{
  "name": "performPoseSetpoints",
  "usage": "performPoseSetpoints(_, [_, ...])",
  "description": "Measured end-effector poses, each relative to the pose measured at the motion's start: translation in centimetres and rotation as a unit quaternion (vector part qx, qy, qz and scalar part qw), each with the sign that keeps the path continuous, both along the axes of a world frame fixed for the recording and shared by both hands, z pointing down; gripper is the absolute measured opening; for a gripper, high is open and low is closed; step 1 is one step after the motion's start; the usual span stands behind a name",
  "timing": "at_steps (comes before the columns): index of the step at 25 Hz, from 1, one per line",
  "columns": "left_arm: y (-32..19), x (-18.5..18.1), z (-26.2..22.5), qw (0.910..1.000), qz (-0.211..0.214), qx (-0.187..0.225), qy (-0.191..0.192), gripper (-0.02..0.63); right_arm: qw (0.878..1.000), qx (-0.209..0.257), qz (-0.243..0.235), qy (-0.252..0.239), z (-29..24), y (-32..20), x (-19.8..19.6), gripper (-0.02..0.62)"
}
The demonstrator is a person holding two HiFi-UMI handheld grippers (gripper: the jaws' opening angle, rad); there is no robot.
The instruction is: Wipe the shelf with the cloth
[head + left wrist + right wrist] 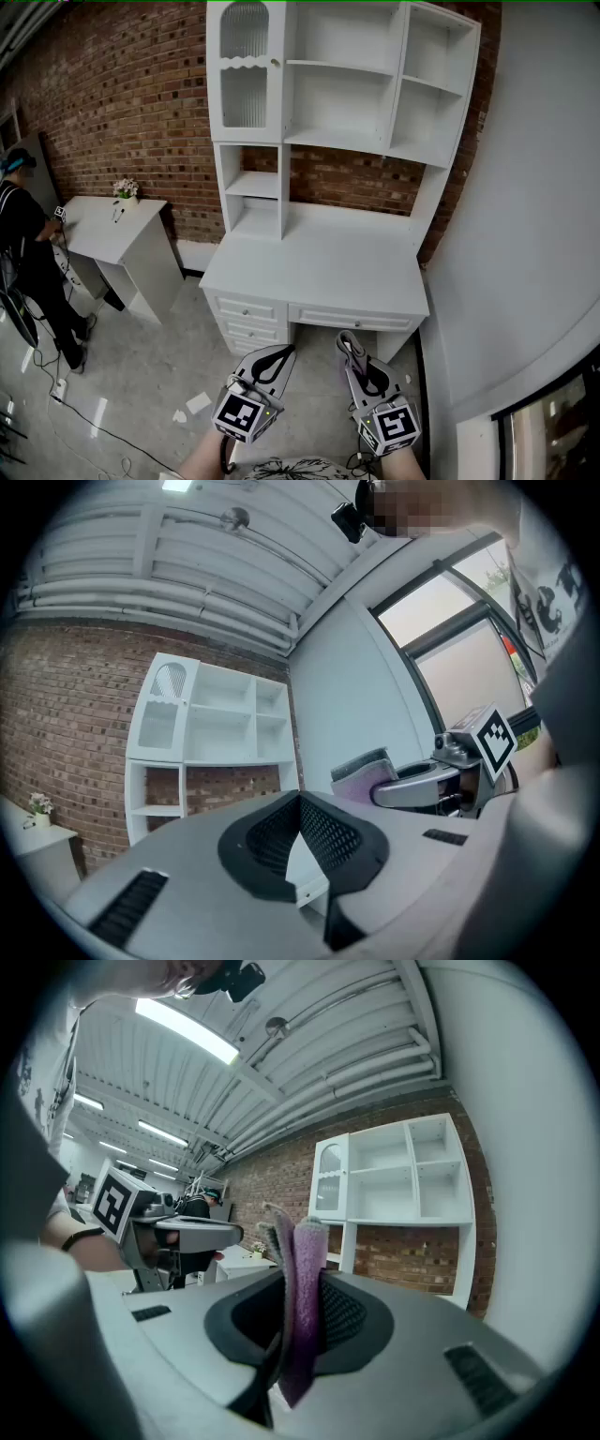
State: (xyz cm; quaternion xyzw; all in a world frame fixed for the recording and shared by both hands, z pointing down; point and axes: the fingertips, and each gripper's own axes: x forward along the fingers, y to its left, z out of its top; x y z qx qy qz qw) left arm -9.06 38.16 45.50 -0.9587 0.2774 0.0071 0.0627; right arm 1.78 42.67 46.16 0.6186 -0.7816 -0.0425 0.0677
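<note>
Red brick wall [122,103] fills the back of the room. At the far left a person [23,234] in dark clothes stands by a small white table [98,234] with a pot of flowers [126,189] on it. Next comes the big white shelf [347,131], which sits on a white desk [319,267] with drawers. The floor [141,375] is grey.

Down low, the left gripper [278,356] has its claw closed with the tips touching and nothing in it. Just beside it, the right gripper [354,354] has its claw squeezed tight on the cloth [302,1297]. The cloth is fuzzy, purple on one side and grey on the other. It is folded and sticks up out of the claw. It is in front of the desk, well away from the shelf.
</note>
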Motion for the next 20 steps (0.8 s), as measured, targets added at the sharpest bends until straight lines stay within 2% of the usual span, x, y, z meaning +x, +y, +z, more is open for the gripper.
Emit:
performPoseSetpoints(9, [-0.5, 0.8, -1.2, 0.9997, 0.012, 0.009, 0.02, 0.015, 1.0, -0.006, 0.001, -0.003, 0.3, -0.5, -0.1, 0.074])
performPoseSetpoints(16, [-1.1, 0.2, -0.1, 0.9996, 0.02, -0.01, 0.016, 0.015, 0.999, -0.03, 0.026, -0.004, 1.9, -1.7, -0.3, 0.077])
performPoseSetpoints(20, [-2.1, -1.5, 0.7, 0.9995, 0.021, -0.021, 0.011, 0.015, 0.998, -0.048, 0.036, -0.007, 3.2, -2.7, -1.8, 0.077])
